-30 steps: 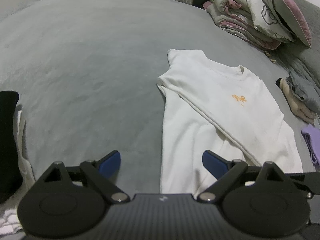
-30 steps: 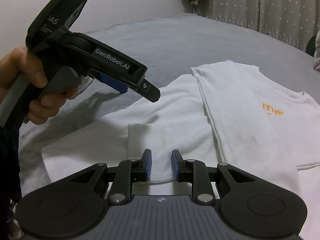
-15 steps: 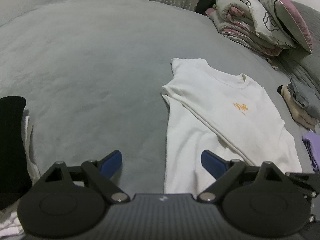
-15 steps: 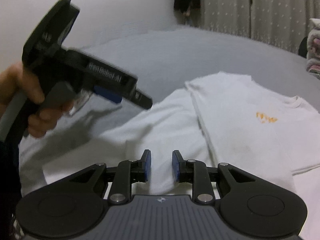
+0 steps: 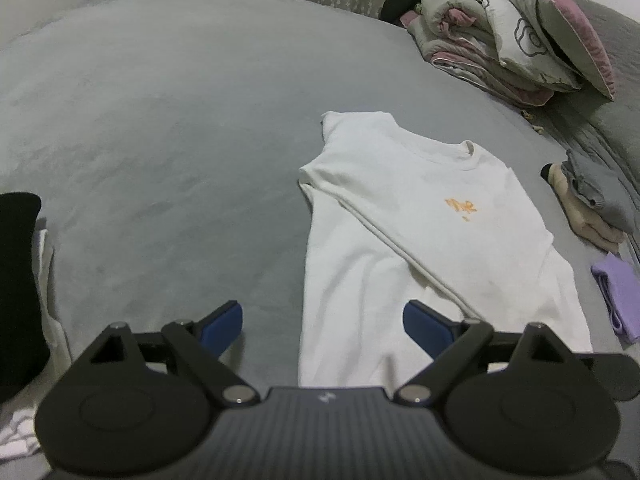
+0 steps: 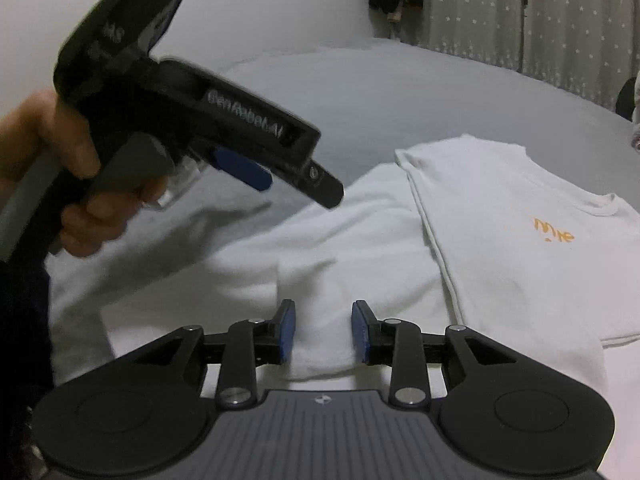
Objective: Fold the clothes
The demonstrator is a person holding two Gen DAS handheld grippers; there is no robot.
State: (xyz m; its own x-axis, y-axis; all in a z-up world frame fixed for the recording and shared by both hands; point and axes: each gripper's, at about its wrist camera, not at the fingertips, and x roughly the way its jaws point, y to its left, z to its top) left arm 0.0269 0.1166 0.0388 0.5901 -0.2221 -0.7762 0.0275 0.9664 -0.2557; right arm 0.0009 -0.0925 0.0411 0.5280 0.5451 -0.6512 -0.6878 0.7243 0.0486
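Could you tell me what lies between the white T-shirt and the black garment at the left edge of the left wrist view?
Only bare grey bedcover separates the white T-shirt from the black garment, in the left wrist view.

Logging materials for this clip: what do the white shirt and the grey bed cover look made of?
Shirt: seemingly matte cotton knit, with ribbed collar, stitched hems and soft creases. Bed cover: probably short-pile plush or fleece, given its brushed light-and-dark patches; can't be sure.
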